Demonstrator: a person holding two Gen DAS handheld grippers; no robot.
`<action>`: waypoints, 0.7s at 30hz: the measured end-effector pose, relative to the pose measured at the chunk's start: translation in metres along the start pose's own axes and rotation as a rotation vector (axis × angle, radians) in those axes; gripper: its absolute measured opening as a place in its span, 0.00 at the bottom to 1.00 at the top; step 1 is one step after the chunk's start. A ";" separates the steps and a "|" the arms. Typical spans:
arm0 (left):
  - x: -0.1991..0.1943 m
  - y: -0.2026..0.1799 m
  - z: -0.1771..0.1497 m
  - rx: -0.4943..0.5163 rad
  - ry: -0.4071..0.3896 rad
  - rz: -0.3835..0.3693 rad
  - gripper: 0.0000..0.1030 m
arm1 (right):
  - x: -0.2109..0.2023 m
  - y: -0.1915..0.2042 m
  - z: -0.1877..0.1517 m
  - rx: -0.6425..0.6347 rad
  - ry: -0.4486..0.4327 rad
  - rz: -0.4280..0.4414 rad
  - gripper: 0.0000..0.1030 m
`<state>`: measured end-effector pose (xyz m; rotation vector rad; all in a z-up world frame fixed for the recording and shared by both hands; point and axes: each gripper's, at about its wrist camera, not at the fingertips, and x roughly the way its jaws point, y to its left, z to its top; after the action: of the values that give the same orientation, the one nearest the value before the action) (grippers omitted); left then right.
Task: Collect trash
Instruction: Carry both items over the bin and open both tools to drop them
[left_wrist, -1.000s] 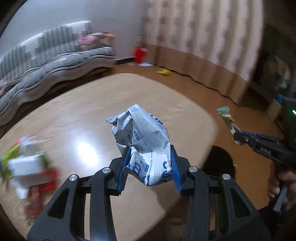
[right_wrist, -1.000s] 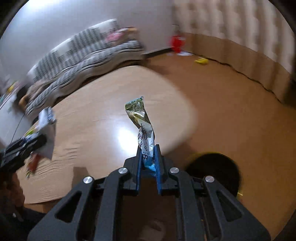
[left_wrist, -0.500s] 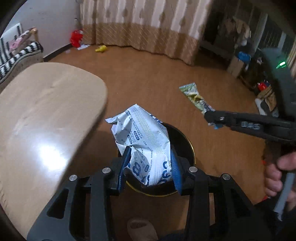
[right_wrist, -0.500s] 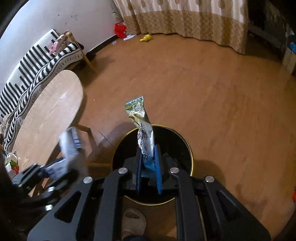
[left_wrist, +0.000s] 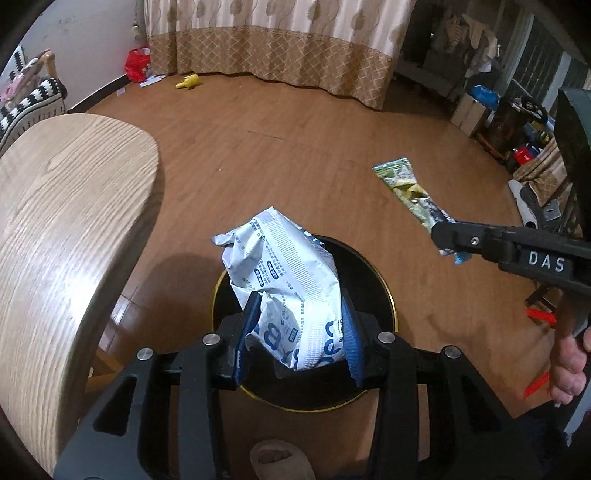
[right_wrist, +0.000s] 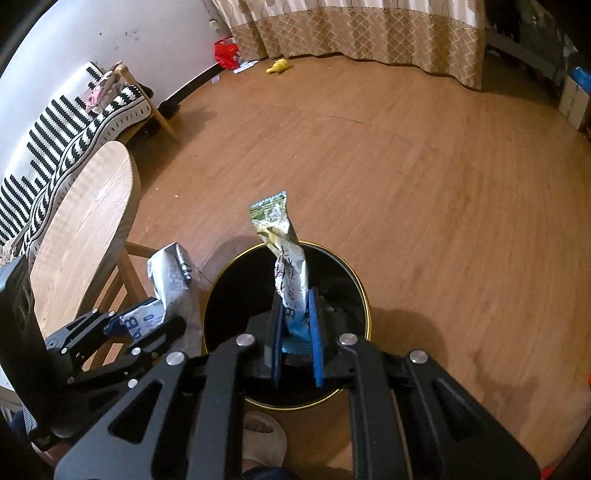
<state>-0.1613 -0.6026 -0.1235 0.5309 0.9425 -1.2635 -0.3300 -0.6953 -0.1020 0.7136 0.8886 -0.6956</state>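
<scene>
Trash fills both of my tools. My left gripper (left_wrist: 299, 332) is clamped on a crumpled white bag (left_wrist: 284, 280) with blue print, its blue pads (left_wrist: 246, 332) pressing the bag's lower half from both sides while the top sticks up ahead of the fingers. Directly below and in front of that tool sits the bin (left_wrist: 384, 291), black inside with a gold rim, standing on the wooden floor (left_wrist: 295, 147). Off to the left of the tool is the round edge of the wooden table (left_wrist: 74, 206).

My right gripper (right_wrist: 297, 332) is closed on a narrow green-and-white wrapper (right_wrist: 284, 251), pinched at its bottom end so it stands up between the pads. The bin (right_wrist: 360, 291) lies straight beneath these fingers too. From the right wrist view, the left gripper (right_wrist: 147, 325) and its white bag (right_wrist: 170, 280) hang just to the left, over the bin's near-left rim. A slippered foot (right_wrist: 264, 439) shows below the bin, close to me.
</scene>
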 end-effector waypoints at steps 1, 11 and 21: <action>0.001 -0.001 0.001 0.000 0.001 0.003 0.42 | -0.001 -0.001 0.001 -0.003 -0.001 0.001 0.13; -0.010 -0.004 -0.006 0.012 -0.033 0.020 0.74 | -0.003 0.002 -0.004 -0.006 0.003 0.005 0.13; -0.019 -0.001 -0.006 0.009 -0.048 0.022 0.76 | 0.004 0.007 0.000 -0.023 0.027 0.017 0.13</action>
<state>-0.1647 -0.5874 -0.1109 0.5149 0.8893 -1.2565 -0.3233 -0.6919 -0.1037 0.7105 0.9126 -0.6613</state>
